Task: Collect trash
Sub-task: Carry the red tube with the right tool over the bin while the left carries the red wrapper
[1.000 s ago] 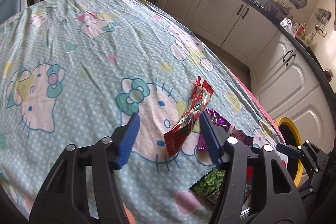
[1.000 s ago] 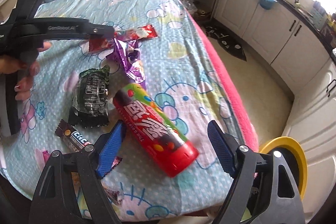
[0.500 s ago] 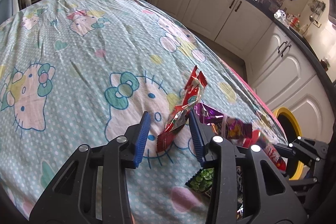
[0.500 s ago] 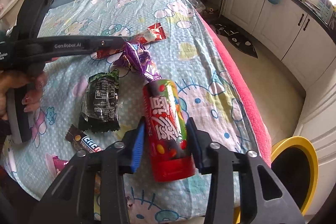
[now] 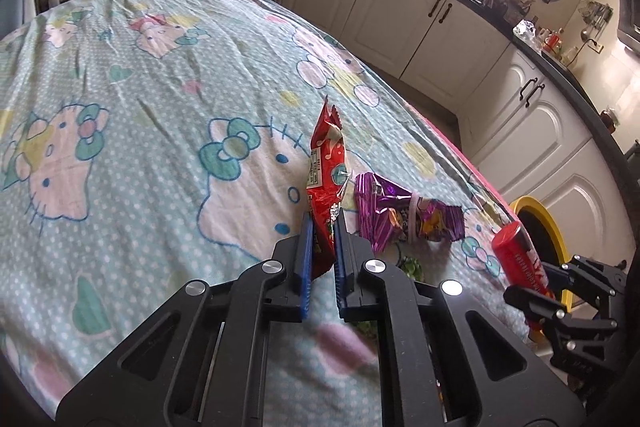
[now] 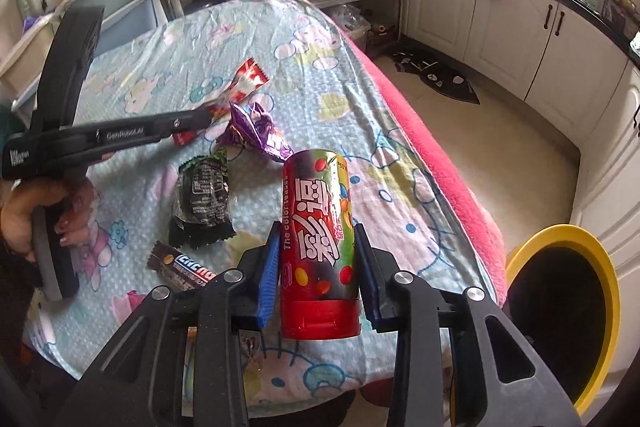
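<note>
While both tongs are clenched on litter, the pick-up step is judged to be finishing and the carry to the bin is judged to come next. The left gripper (image 5: 322, 223) is seen closed on the lower end of a long red foil snack wrapper (image 5: 326, 163), which stands up from the blue pads toward the centre of the left wrist frame; in the right wrist view the same wrapper (image 6: 246, 81) is seen raised, upper left of centre. The right gripper (image 6: 316, 239) is closed around a red cylindrical candy tube with a coloured printed label (image 6: 318, 231), held upright between its pads at the frame centre. The round black bin with a yellow rim (image 6: 560, 311) is located at the lower right, on the floor beside the table edge. Left on the cartoon-cat printed tablecloth (image 6: 320, 75) are a crumpled purple foil wrapper (image 6: 260, 131), a dark green snack packet (image 6: 202, 203) and a dark chocolate bar wrapper (image 6: 184, 267), all left of the tube. For the next move, each held item is to be carried over the bin mouth and the grip released there; the thin wrapper may slip.
</note>
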### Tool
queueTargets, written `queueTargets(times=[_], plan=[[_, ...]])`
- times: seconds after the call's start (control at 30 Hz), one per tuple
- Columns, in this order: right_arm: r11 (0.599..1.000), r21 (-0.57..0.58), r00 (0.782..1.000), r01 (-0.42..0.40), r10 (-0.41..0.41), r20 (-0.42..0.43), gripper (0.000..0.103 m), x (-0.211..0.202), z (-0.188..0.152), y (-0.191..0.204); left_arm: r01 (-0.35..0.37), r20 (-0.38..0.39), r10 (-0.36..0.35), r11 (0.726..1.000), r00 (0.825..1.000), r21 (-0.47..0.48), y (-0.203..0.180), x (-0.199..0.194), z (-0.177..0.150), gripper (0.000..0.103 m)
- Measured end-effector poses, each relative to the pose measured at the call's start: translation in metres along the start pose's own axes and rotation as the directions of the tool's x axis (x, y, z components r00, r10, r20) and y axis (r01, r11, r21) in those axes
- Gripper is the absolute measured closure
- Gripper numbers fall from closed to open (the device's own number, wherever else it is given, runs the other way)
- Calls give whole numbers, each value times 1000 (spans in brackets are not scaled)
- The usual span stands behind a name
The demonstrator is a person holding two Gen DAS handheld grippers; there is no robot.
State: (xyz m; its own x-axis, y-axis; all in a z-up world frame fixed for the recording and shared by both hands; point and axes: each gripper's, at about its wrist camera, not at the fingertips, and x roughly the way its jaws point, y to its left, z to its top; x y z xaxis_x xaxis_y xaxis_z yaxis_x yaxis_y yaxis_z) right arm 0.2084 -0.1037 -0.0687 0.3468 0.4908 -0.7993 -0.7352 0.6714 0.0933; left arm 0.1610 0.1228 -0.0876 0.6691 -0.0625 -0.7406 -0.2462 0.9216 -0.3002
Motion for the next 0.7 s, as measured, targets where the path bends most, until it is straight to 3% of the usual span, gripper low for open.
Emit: queueTargets(times=[0.4, 0.7], plan=[[999, 52, 998, -13, 10, 65, 71, -28, -5, -1, -20, 87, 18, 999, 996, 25, -9, -48, -11, 98], [996, 89, 994, -19, 9, 111, 71, -54, -15, -8, 5, 132, -12, 998, 991, 57, -31, -74, -15, 98]])
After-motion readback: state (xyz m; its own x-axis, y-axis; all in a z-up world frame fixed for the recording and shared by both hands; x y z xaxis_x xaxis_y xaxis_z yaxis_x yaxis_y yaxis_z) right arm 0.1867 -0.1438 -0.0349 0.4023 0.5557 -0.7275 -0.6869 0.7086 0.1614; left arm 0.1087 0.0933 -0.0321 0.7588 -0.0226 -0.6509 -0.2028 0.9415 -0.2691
